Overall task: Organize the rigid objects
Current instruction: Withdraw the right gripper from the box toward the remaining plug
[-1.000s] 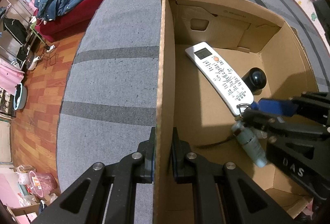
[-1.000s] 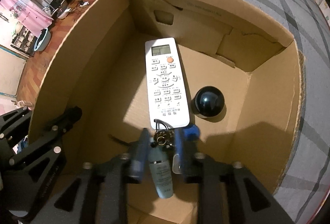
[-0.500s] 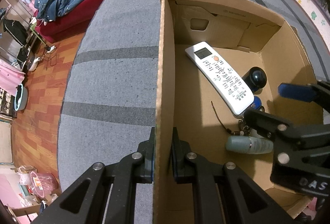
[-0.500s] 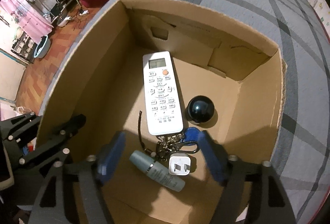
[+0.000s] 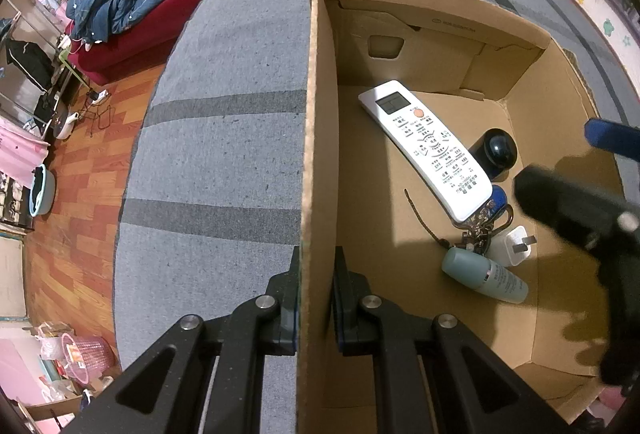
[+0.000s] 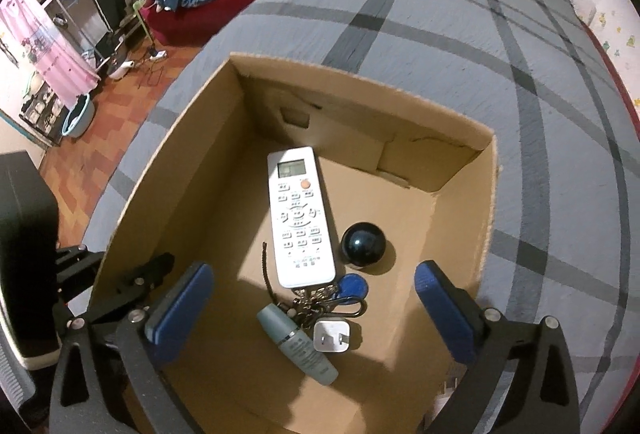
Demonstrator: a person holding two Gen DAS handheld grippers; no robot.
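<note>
Cardboard box [image 6: 490, 194] on grey plaid bedcover, left gripper [image 5: 316, 298] clenched on its side wall; inside — remote control [image 6: 299, 216], keyring [image 6: 320, 300], teal bottle [image 6: 298, 344], charger plug [image 6: 331, 336]; right gripper [image 6: 312, 310] released above — best lifted straight clear.

Brown cardboard box [image 6: 192, 170], white remote [image 6: 300, 218], teal bottle [image 6: 298, 344], dark ball [image 6: 363, 245], grey bedspread [image 6: 440, 34] with dark stripes.

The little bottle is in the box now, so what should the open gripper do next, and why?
Probably lift the right hand-held gripper up and out of the cardboard box. Its fingers are spread wide and empty, and the teal bottle lies on the box floor beside the charger plug, so nothing there needs holding.
</note>
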